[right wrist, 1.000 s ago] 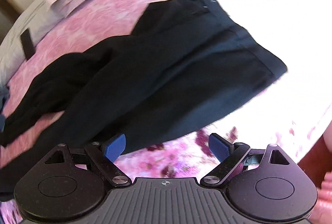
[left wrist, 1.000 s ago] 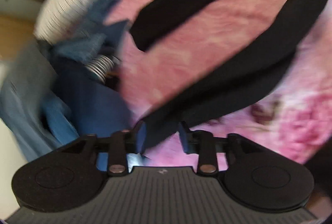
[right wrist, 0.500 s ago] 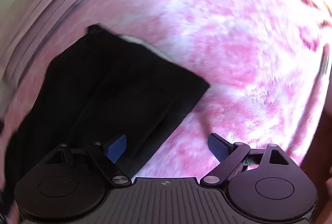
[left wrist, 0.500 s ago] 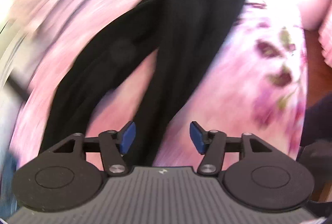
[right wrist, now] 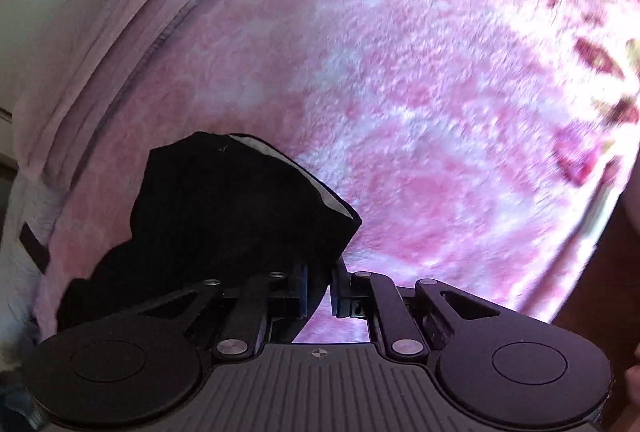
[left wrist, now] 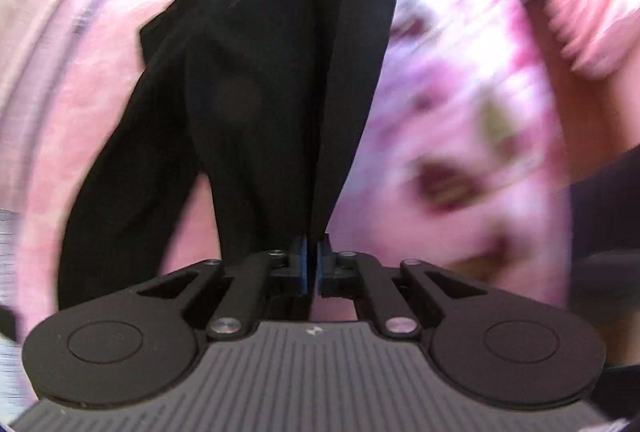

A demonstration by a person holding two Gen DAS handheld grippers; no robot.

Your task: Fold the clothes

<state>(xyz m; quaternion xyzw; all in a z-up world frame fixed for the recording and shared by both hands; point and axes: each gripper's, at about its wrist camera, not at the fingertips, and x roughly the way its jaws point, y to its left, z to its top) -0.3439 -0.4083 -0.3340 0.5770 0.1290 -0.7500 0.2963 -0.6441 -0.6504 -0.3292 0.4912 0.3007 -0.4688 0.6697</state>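
Your left gripper (left wrist: 311, 259) has its pads pinched tight on a fold of the black trousers (left wrist: 260, 80) — likely a leg end. The right gripper (right wrist: 319, 290) is closing on the waistband corner, cloth already between the jaws. Two far-apart holds let you carry one end over the other. The trousers trail away across the pink floral blanket (right wrist: 400, 92) — mostly draped, partly lifted.

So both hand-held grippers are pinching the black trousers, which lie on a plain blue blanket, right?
Not quite: the blanket is pink with a floral pattern, as the right wrist view shows. The rest holds: the left hand-held gripper and right hand-held gripper both pinch the black trousers.
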